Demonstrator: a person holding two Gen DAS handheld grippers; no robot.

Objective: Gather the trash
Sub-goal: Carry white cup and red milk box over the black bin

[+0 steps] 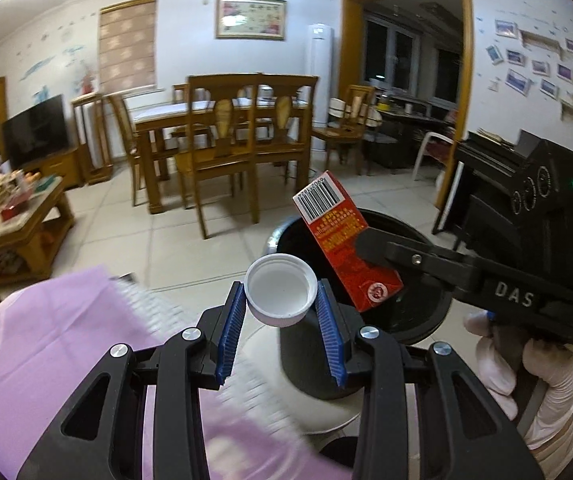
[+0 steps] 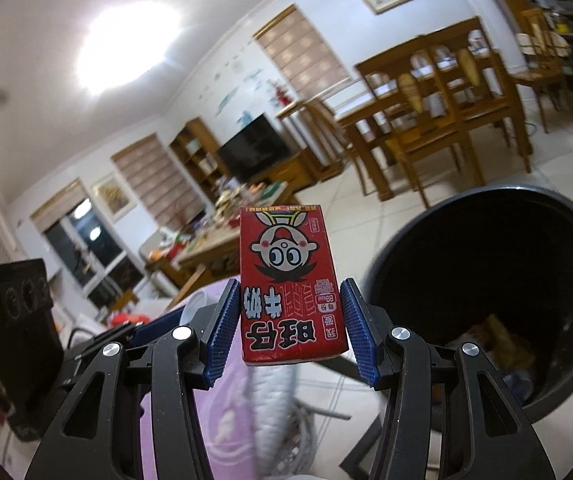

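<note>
Right tongs (image 2: pixel 293 322) grasp a red milk carton (image 2: pixel 290 284), long axis upward; left tongs (image 1: pixel 280 310) grasp an upturned white cap (image 1: pixel 280 294) beside the bin (image 2: pixel 526 216).

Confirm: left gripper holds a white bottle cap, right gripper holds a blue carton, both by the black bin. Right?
Not quite: the carton in the right gripper is red, not blue, as the right wrist view shows. The left gripper does hold the white bottle cap, by the black bin.

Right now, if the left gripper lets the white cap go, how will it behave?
The white cap looks like thin, light plastic, probably rigid. Its round ribbed rim suggests it could bounce or roll. Only its rim sits between the blue pads, so the grip may be slippery.
</note>
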